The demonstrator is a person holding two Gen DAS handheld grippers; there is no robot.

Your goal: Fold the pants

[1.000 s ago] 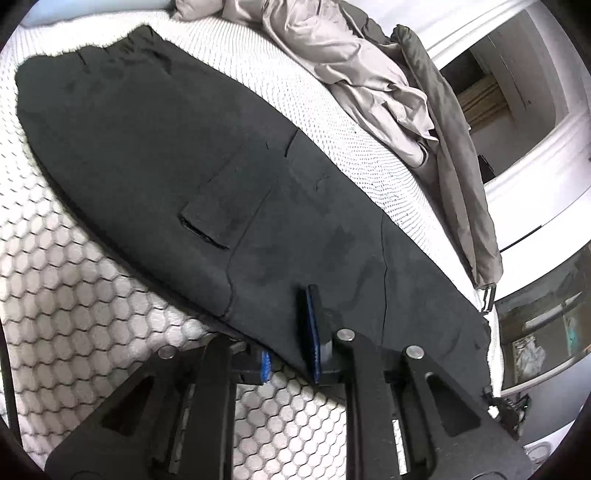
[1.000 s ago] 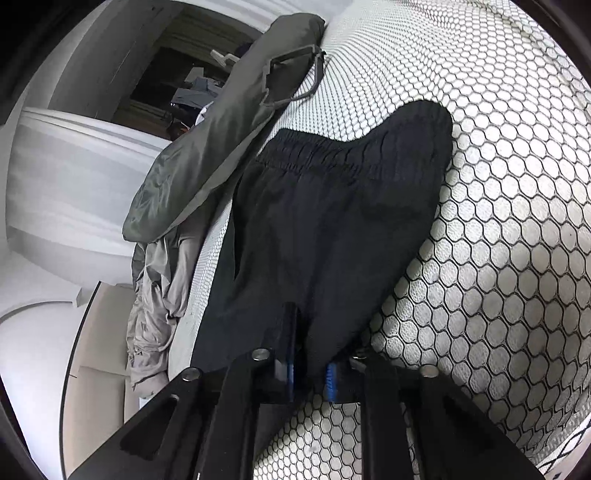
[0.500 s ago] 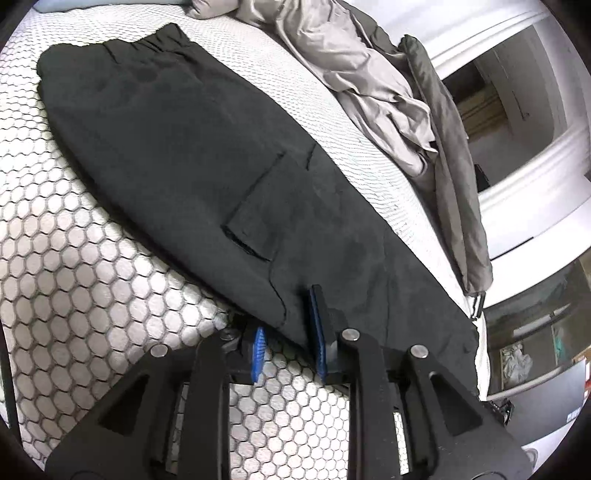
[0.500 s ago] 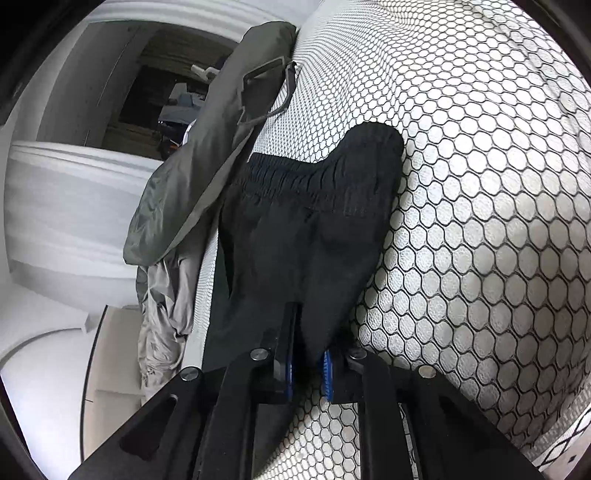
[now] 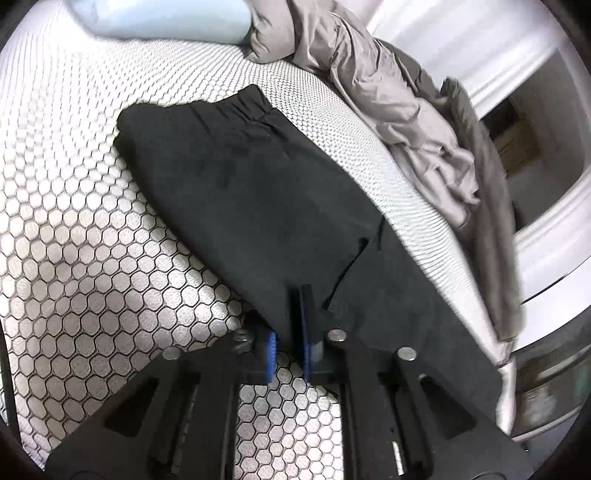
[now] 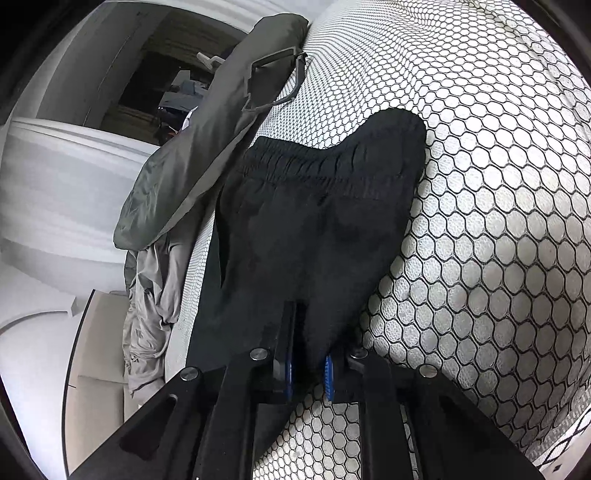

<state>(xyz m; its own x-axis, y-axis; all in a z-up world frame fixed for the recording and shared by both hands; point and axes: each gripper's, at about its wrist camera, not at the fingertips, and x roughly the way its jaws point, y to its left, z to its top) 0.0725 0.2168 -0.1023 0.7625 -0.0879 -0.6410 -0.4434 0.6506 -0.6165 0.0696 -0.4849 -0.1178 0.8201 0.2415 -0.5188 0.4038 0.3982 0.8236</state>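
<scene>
Black pants (image 5: 258,206) lie stretched on a bed with a honeycomb-print cover (image 5: 92,266). My left gripper (image 5: 290,321) is at their near edge, beside the cargo pocket (image 5: 351,266). Its jaws are closing, and the blue pads (image 5: 304,332) pinch the fabric edge. In the right wrist view the pants (image 6: 314,229) run away from me to a gathered elastic end (image 6: 295,166). My right gripper (image 6: 308,339) is shut on the near fabric, which bunches between its pads and hides the right fingertip.
A heap of grey-beige garments (image 5: 388,92) and an olive-grey jacket (image 6: 207,147) lie along the far side of the bed. A light blue pillow (image 5: 166,18) sits at the head. White wall trim and a dark doorway (image 6: 155,81) lie beyond the bed edge.
My left gripper slid left along the pants' near edge, past the cargo pocket, and its jaws narrowed onto the fabric. The right gripper kept its grip and stayed in place.
</scene>
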